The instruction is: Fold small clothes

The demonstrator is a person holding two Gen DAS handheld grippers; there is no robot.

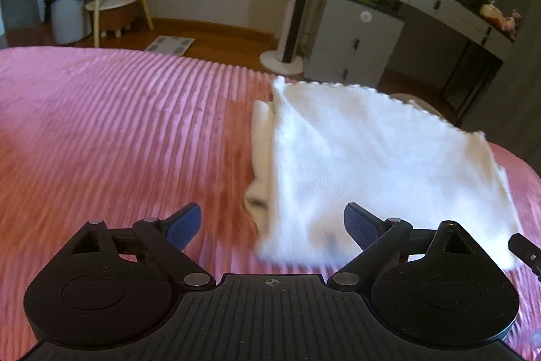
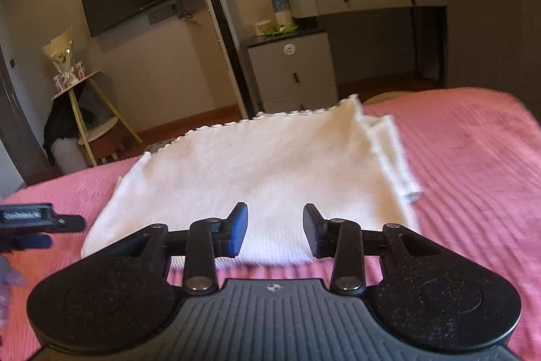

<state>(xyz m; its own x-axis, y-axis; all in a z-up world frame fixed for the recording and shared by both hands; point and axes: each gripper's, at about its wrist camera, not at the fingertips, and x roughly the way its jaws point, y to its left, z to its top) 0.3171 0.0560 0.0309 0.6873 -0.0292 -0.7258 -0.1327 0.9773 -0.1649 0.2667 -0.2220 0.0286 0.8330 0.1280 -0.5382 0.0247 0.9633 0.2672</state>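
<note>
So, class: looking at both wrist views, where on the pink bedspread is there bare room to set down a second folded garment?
The widest bare stretch of pink bedspread lies on the left gripper side of the white garment, reaching the far bed edge. A second bare patch lies beyond the garment's other side. It is crowded near the right gripper, at the garment's near edge.

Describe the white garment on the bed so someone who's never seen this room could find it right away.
Start at the pink ribbed bedspread that covers the bed. Near its far edge, toward the grey drawer cabinet, lies a folded white knit garment. It is the only white thing on the pink cover, with a scalloped trim along its far hem.
</note>
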